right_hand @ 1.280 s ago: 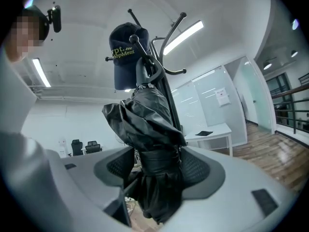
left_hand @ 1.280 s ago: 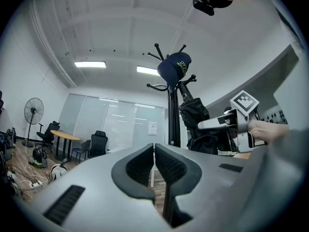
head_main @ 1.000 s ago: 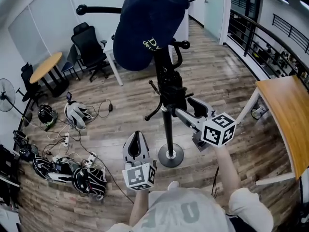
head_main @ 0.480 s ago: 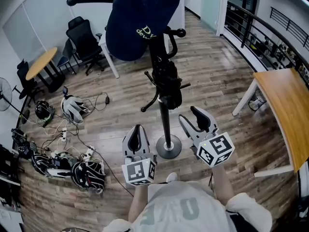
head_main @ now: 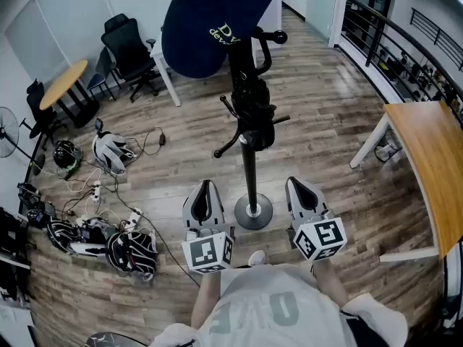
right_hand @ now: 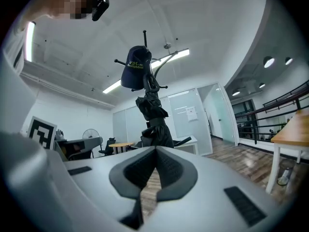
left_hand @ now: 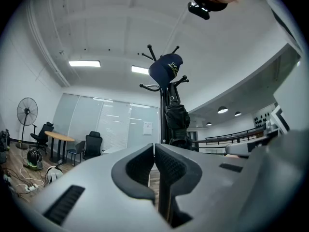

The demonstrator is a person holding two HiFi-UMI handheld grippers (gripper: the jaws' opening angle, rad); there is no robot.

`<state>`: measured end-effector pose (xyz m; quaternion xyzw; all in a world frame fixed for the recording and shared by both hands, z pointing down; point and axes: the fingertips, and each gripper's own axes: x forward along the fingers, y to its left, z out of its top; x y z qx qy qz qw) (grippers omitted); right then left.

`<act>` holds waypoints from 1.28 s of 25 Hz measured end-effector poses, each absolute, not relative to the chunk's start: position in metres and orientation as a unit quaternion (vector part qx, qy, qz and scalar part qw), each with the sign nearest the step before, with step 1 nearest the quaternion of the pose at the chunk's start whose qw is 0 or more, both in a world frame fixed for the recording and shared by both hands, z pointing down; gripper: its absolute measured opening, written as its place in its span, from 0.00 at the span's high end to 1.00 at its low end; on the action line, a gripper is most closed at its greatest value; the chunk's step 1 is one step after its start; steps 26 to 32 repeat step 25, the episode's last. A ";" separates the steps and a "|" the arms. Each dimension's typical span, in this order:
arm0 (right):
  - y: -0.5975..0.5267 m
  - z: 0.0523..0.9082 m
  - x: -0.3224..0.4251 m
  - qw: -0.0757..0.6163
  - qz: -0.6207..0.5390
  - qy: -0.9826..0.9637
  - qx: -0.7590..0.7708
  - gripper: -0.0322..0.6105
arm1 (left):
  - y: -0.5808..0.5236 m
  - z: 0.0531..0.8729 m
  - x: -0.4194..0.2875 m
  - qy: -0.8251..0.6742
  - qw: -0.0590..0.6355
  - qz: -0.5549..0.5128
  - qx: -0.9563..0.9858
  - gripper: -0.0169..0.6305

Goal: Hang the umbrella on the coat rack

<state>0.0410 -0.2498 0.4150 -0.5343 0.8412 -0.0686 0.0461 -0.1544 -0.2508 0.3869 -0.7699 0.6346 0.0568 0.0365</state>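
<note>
A black coat rack (head_main: 249, 179) stands on its round base (head_main: 253, 212) straight in front of me. The folded black umbrella (head_main: 255, 118) hangs from a hook against the pole, and a navy cap (head_main: 210, 20) sits on top. My left gripper (head_main: 203, 186) is shut and empty, low and left of the pole. Right of the pole, my right gripper (head_main: 295, 184) is also shut and empty, clear of the umbrella. The left gripper view has the umbrella (left_hand: 177, 122) and cap (left_hand: 166, 69) beyond its closed jaws. The right gripper view shows the umbrella (right_hand: 152, 112) under the cap (right_hand: 136, 71).
Helmets (head_main: 132, 250) and cables (head_main: 94, 194) lie on the wooden floor at the left. Office chairs (head_main: 130, 56) and a round table (head_main: 65, 85) stand at the back left. A wooden table (head_main: 427, 165) is at the right, with a railing (head_main: 405, 56) behind it.
My right gripper has drawn back from the umbrella on the rack, dropped toward me and gone from open to shut. The left gripper has stayed put.
</note>
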 end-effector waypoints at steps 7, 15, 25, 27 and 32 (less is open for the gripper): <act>-0.252 0.421 0.036 0.035 -0.068 0.844 -0.530 0.90 | -0.252 0.389 -0.150 0.631 0.035 0.058 -0.773 0.93; -0.259 0.422 0.036 0.026 -0.063 0.847 -0.528 0.90 | -0.258 0.391 -0.151 0.631 0.037 0.051 -0.773 0.93; -0.265 0.429 0.038 0.017 -0.067 0.851 -0.520 0.90 | -0.268 0.395 -0.157 0.642 0.027 0.058 -0.764 0.93; -0.265 0.429 0.038 0.017 -0.067 0.851 -0.520 0.90 | -0.268 0.395 -0.157 0.642 0.027 0.058 -0.764 0.93; -0.265 0.429 0.038 0.017 -0.067 0.851 -0.520 0.90 | -0.268 0.395 -0.157 0.642 0.027 0.058 -0.764 0.93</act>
